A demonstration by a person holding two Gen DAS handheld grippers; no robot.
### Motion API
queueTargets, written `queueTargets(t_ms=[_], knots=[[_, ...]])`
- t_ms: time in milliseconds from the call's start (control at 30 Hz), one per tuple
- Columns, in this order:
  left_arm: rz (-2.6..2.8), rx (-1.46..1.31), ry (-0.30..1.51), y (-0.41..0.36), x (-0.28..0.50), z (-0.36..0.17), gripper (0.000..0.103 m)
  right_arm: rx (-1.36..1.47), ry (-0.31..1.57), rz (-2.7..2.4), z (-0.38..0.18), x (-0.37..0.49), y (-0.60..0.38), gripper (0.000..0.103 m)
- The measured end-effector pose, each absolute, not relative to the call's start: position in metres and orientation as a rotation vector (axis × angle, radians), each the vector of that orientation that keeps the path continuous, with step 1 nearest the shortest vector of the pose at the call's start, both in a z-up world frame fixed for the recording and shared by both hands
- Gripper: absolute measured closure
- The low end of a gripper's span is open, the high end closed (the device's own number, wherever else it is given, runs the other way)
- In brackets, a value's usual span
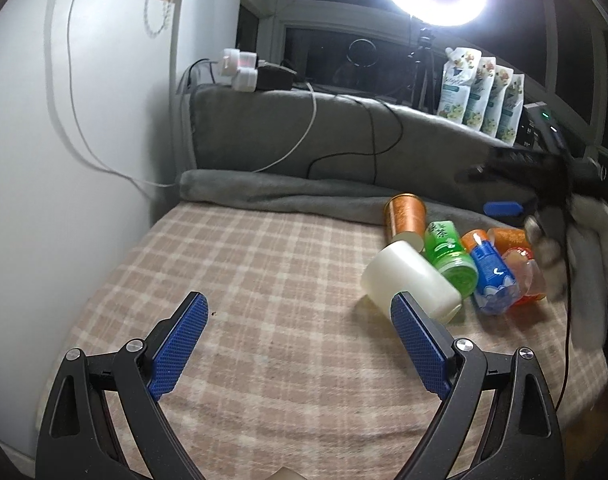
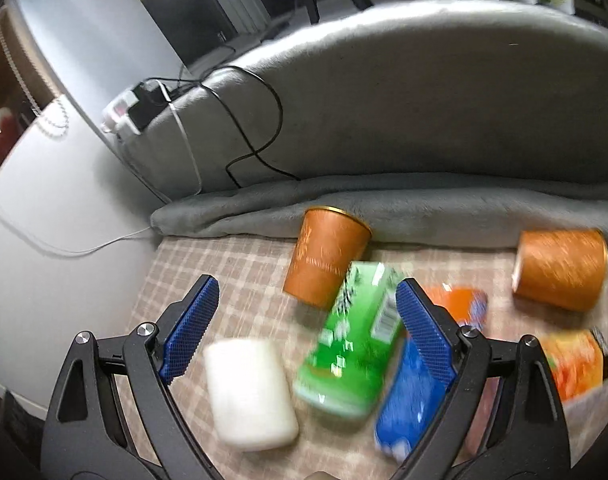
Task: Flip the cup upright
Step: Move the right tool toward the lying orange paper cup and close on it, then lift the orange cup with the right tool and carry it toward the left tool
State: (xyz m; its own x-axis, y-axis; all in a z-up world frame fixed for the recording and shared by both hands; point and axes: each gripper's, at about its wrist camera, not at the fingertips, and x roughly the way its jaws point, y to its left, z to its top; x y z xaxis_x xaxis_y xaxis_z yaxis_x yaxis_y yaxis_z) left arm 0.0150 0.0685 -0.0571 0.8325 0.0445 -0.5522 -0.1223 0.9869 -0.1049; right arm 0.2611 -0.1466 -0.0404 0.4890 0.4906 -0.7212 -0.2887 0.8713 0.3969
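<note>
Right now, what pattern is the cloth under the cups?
Beige-and-white plaid cloth, clearest in the left wrist view.

White cup [image 1: 410, 282] [image 2: 250, 394] lay on its side, near-left of the cluster; green cup [image 1: 450, 256] [image 2: 354, 338] just right, also tipped.

Cups lying in a cluster on cloth [image 1: 264, 280], right of centre in left view. White cup [image 1: 410, 280] nearest, on its side; copper cup [image 1: 406, 216] behind it, touching. Green cup [image 1: 450, 254] right of white, then blue cup [image 1: 492, 276], then 2 more at far right. Rolled blanket [image 1: 284, 194] behind the cluster; cushion [image 1: 304, 136] behind that. Pouches [image 1: 480, 96] in a row atop the cushion's right end; cables [image 1: 368, 148] draped down its front.
</note>
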Motion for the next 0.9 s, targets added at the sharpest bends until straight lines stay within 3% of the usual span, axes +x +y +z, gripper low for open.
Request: queueTargets(t_ms=[367, 767, 833, 900], knots=[[0.140, -0.172, 0.598, 0.093, 0.020, -0.065, 0.010, 0.193, 1.164, 0.431, -0.079, 0.331, -0.108, 0.017], [0.164, -0.193, 0.606, 0.107, 0.024, -0.069, 0.010, 0.071, 1.235, 0.353, -0.106, 0.360, -0.074, 0.018], [0.168, -0.193, 0.603, 0.109, 0.023, -0.069, 0.010, 0.046, 1.238, 0.339, -0.109, 0.362, -0.070, 0.028], [0.171, -0.195, 0.601, 0.111, 0.023, -0.068, 0.010, 0.043, 1.239, 0.338, -0.111, 0.363, -0.068, 0.030]])
